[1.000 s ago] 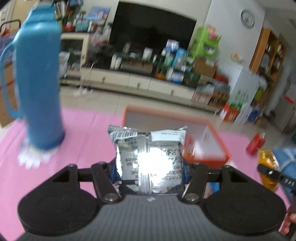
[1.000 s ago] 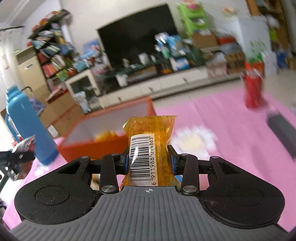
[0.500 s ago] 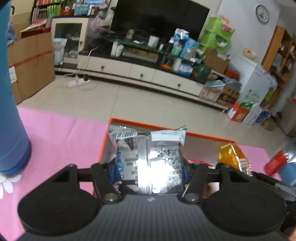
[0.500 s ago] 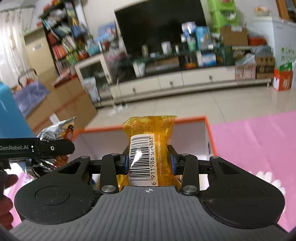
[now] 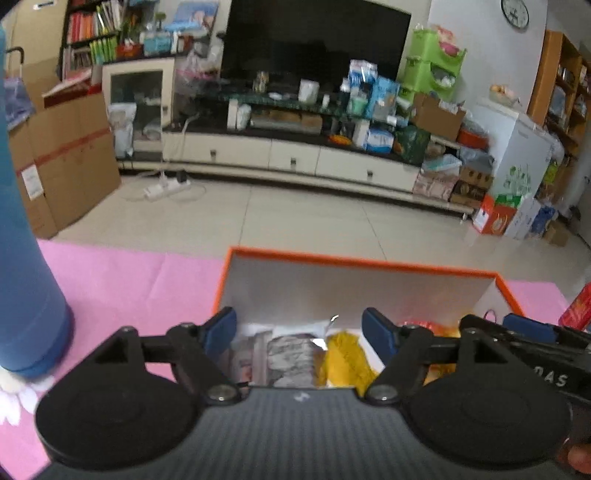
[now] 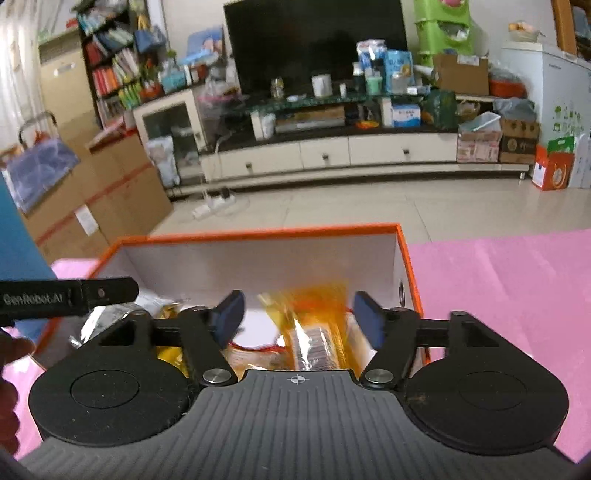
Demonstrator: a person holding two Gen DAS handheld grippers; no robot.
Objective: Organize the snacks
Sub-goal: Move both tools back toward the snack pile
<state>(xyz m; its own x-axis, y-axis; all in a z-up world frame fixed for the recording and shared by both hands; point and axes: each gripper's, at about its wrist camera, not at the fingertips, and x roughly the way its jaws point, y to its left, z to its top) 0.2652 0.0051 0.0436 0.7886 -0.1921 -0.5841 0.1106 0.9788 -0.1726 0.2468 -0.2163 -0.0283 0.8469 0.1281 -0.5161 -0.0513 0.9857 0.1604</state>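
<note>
Both jaws just opening over the orange-rimmed white cardboard box (image 5: pixel 354 263): left gripper (image 5: pixel 299 326) dropping the silver foil packet (image 5: pixel 291 356), right gripper (image 6: pixel 299 314) dropping the amber-wrapped barcoded snack (image 6: pixel 314 332), blurred, probably landing inside, nothing gripped.

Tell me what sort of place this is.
Most likely a home living room: a large television above a long low media cabinet, a packed bookshelf, and a wall clock. Stacked cardboard boxes suggest storage too.

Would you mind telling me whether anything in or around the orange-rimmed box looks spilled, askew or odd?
Nothing stands out. The silver foil packet and the amber wrapped snack lie loosely inside the orange-rimmed box, below open jaws that have just been opening. Nothing lies spilled on the pink mat.
</note>
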